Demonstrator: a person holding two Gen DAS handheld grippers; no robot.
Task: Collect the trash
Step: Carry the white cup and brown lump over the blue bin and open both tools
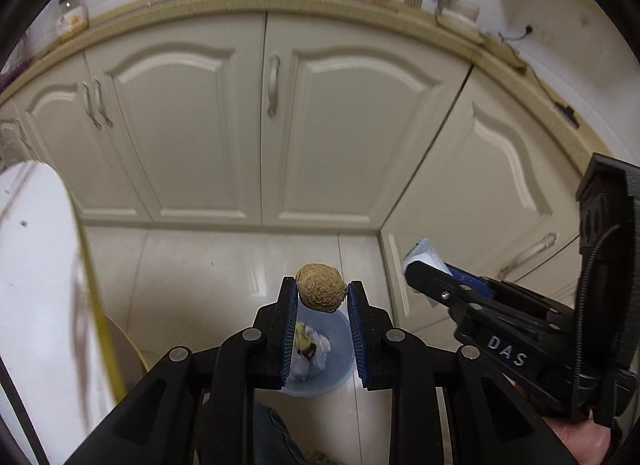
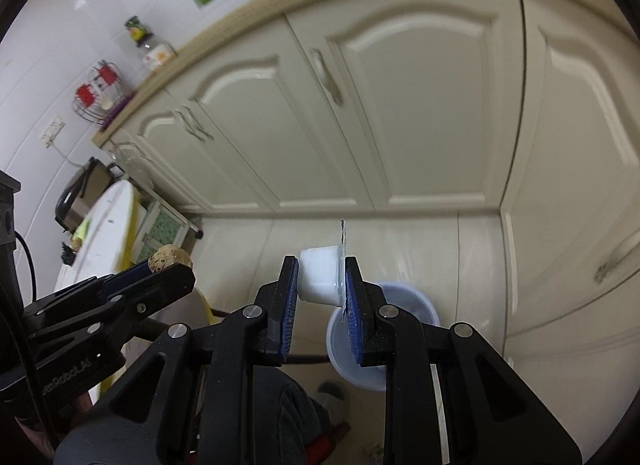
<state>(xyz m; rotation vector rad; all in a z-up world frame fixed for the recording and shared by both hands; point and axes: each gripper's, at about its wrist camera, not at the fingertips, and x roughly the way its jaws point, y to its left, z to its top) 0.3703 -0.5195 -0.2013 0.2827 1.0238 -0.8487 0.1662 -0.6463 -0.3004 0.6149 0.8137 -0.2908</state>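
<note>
A: Looking at the lower centre of the left wrist view, what is in the pale blue bin (image 1: pixel 340 369)?

B: Crumpled white paper (image 1: pixel 316 349) with some yellow and purple scraps. The left gripper (image 1: pixel 322 293) is clenched on a brown rough ball (image 1: pixel 321 287), right above the bin.

A: And the right gripper (image 2: pixel 322 279)?

B: It grasps a small white cup (image 2: pixel 320 279) lying sideways, with a foil lid at its right side. The same bin (image 2: pixel 400 293) shows at lower centre-right; there its inside is mostly hidden.
</note>
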